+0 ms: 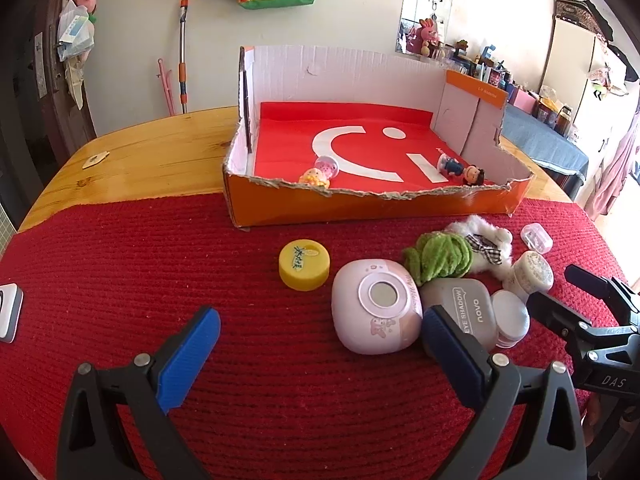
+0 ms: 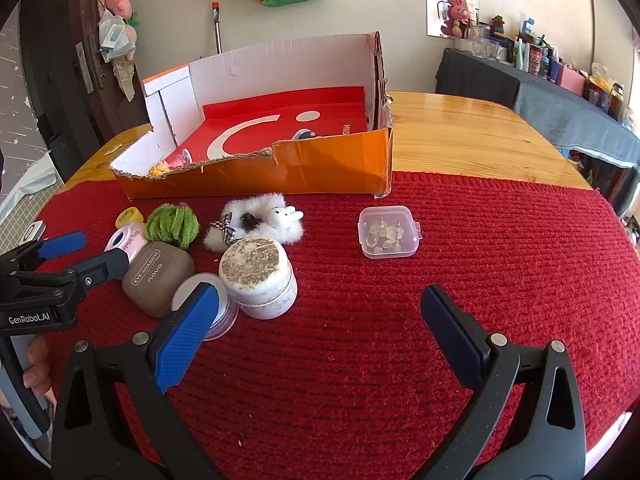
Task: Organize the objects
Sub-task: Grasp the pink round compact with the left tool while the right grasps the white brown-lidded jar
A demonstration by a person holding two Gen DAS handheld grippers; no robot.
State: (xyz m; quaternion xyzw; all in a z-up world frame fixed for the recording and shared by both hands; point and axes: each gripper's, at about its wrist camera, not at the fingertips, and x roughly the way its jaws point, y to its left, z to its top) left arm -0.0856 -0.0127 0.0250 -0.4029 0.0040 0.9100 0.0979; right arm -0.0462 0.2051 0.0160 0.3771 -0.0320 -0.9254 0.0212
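Left gripper: the left gripper [image 1: 320, 344] hangs low over the red mat [image 1: 160, 264], its blue pads spread wide with nothing between them.
Right gripper: the right gripper [image 2: 320, 324] is likewise spread wide and empty above the mat, to the right of the clutter.
Pink case: the pink case [image 1: 374, 306] lies flat just ahead of the left gripper, toward its right finger [image 1: 452, 356], round window up; it looks a little longer front to back.
Eye shadow compact: the grey compact [image 1: 466, 312] touches the pink case's right side, partly hidden by that finger; its lettering runs away from the left camera.
Yellow cap: the yellow cap [image 1: 305, 265] sits ahead of the left gripper's gap, apart from the case, flat side up.
Cardboard box: the orange box [image 1: 372, 200] stands beyond both grippers, torn low wall nearest, its long side lying crosswise to the left gripper.
Figurines: two small figurines [image 1: 320, 174] [image 1: 460, 170] lie on their sides inside the box behind the torn wall.
Left view only: both figurines in full.
Right view only: the clear plastic box [image 2: 389, 232] seen plainly ahead, its lid closed; the white jar [image 2: 258, 276] beside the right gripper's left finger; the fluffy white hair tie [image 2: 256, 224] and green scrunchie [image 2: 172, 224] behind the jar.
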